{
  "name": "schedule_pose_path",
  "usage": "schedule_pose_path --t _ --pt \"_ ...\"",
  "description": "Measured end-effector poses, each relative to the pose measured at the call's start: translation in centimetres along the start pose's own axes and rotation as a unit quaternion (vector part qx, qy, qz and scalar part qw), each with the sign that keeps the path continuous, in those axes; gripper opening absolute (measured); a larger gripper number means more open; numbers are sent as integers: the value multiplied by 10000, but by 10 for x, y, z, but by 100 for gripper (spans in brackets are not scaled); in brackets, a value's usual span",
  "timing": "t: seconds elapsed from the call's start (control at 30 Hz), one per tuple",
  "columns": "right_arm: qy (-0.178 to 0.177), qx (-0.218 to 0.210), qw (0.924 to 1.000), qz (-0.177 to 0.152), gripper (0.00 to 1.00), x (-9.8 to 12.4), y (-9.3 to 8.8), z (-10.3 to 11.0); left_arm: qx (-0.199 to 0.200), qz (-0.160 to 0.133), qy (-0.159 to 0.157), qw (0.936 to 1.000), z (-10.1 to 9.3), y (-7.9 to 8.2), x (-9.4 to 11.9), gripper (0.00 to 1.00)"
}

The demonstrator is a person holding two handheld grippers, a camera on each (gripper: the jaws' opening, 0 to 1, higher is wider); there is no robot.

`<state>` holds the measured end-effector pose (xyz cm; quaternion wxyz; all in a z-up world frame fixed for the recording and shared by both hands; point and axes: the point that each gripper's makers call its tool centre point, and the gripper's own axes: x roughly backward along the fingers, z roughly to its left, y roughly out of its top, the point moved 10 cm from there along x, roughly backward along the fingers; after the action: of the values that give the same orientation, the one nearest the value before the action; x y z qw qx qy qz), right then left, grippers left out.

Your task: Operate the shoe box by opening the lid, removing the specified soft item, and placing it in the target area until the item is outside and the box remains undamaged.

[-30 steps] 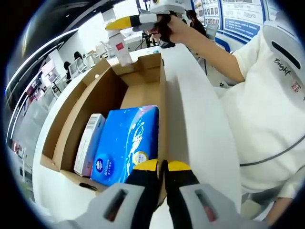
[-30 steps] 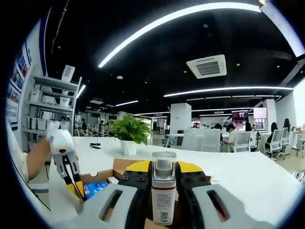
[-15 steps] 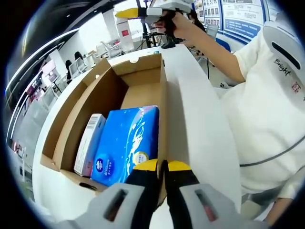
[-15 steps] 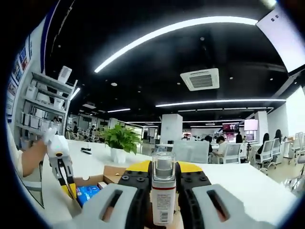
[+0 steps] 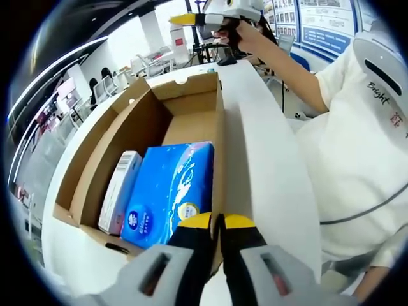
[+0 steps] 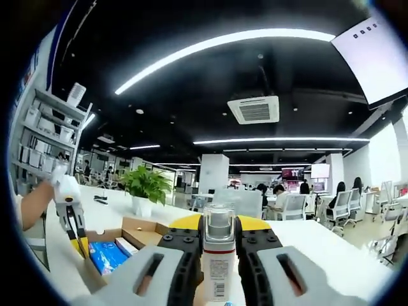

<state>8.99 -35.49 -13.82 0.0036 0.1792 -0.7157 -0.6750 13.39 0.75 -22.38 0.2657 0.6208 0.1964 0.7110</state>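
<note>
An open cardboard box lies on the white table. Inside it are a soft blue tissue pack and a slim white and pink carton. My left gripper is shut on the box's near right wall. Well above the far end of the box, a hand holds my right gripper. In the right gripper view, the right gripper is shut on a small white bottle with a clear cap and red band. Low on the left there are the box, the blue pack and the left gripper.
A person in a white shirt stands at the table's right side. A potted plant sits on the table beyond the box. Office chairs and desks fill the room behind. Bare table top runs along the box's right side.
The right gripper has carried the bottle higher and farther from the box, and its view has tilted up. The left gripper has kept its grip on the box wall.
</note>
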Motion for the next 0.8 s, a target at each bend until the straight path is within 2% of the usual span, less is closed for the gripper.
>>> schedule_pose_path --t 0.2,0.27,0.43,0.5,0.57,0.67,0.8 --pt "-217 132 9997 -42 18 6 1 -12 -3 -3 -6 10000 0 0 0 3" --pt "-329 361 9987 -131 18 8 2 -22 -20 1 -8 10000 0 0 0 3" --pt "-479 84 9985 -247 18 21 7 -44 -20 -3 -10 10000 0 0 0 3" --pt "-599 222 9973 -353 18 26 7 -51 -14 1 -13 10000 0 0 0 3" --pt "-714 371 9962 -326 18 30 5 -56 -14 -2 -7 10000 0 0 0 4" --pt "-776 222 9965 -229 18 34 1 -61 -8 4 -6 10000 0 0 0 4" --pt "-935 338 9948 -237 18 39 -1 -66 -21 16 -14 10000 0 0 0 3"
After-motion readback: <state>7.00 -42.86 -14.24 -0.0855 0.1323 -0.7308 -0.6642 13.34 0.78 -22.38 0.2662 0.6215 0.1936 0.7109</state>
